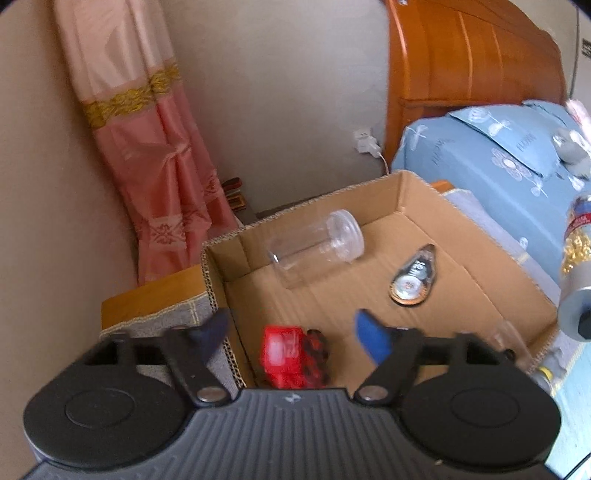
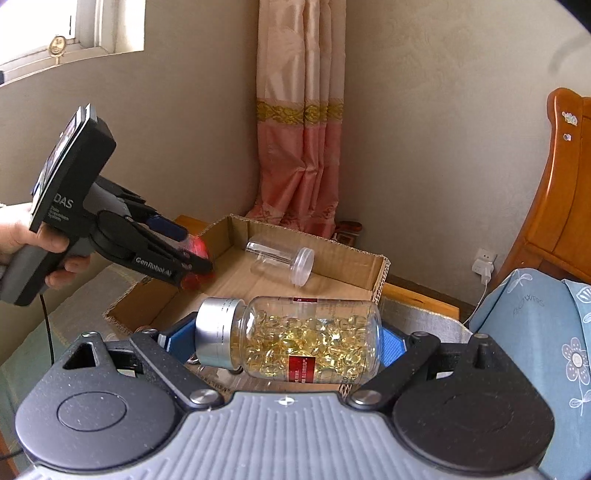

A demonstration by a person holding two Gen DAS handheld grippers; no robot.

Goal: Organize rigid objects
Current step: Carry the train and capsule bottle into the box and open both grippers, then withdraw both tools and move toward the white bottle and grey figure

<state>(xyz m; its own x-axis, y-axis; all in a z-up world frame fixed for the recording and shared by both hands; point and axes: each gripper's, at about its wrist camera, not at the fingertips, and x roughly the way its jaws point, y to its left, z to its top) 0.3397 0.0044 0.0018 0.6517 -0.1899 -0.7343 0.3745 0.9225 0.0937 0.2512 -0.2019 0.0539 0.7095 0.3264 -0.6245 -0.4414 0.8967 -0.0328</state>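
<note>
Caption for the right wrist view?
Right gripper holds capsule bottle sideways above cardboard box; empty jar inside.

Bedroom corner with curtain, bed and wall socket

A pink satin curtain with a gold embroidered band (image 2: 301, 147) hangs in the corner of the beige plastered wall (image 1: 277, 92), gathered lower down; beside it stands an orange varnished wooden headboard (image 1: 472, 55), with a light-blue floral-print bedsheet (image 1: 491, 162) at its foot, and a white wall socket with a white plug and cable (image 1: 365, 142) sits low between the two; a white-framed window (image 2: 74, 26) shows at upper left in the right wrist view
</note>
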